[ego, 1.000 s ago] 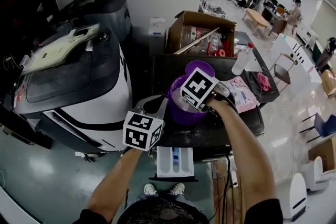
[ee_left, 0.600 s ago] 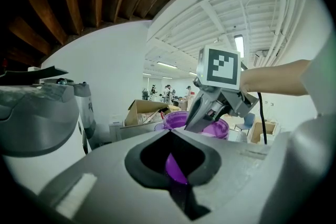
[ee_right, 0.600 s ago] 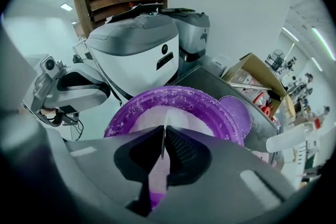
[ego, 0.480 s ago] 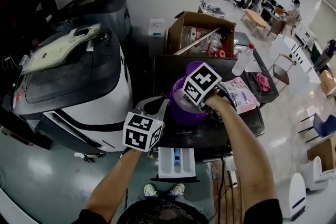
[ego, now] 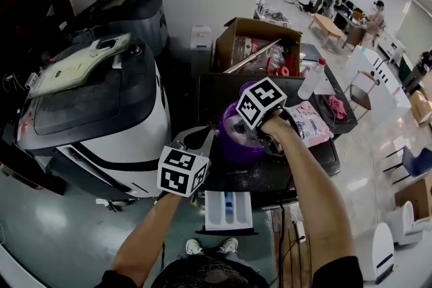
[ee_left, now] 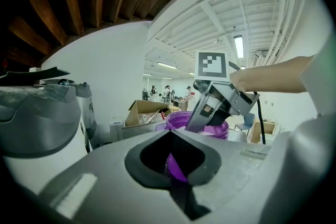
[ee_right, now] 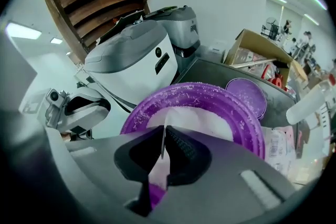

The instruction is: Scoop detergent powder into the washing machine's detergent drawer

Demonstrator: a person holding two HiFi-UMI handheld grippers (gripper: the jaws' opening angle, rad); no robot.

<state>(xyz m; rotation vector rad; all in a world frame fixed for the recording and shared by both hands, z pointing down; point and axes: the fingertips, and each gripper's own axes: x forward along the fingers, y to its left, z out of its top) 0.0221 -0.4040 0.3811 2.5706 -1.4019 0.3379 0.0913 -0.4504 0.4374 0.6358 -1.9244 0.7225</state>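
From the head view I am seeing the purple tub (ego: 233,141) sitting on the dark counter (ego: 223,91) just beside the washing machine (ego: 101,111). The white detergent drawer (ego: 228,210) is lying at the counter's near edge, apart from the tub. My left claw (ego: 204,136) is reaching to the tub's left side, while my right claw (ego: 248,128) is pointing down over the tub's mouth. A cardboard box (ego: 260,44) and a pale bottle (ego: 312,77) are standing farther back on the counter. In the left gripper view I am watching the left jaws standing almost together, pinching a strip of purple that looks like the tub's wall, with the right claw dipping toward the tub just ahead. In the right gripper view I am looking at jaws drawn narrow onto the thin handle of a white scoop (ee_right: 163,144), seen edge-on and hanging over the white detergent powder (ee_right: 199,118) lying in the tub. Loose grains are clinging to the tub's rim, and a purple lid (ee_right: 247,93) is lying just behind it. I cannot tell whether the scoop is carrying any powder.
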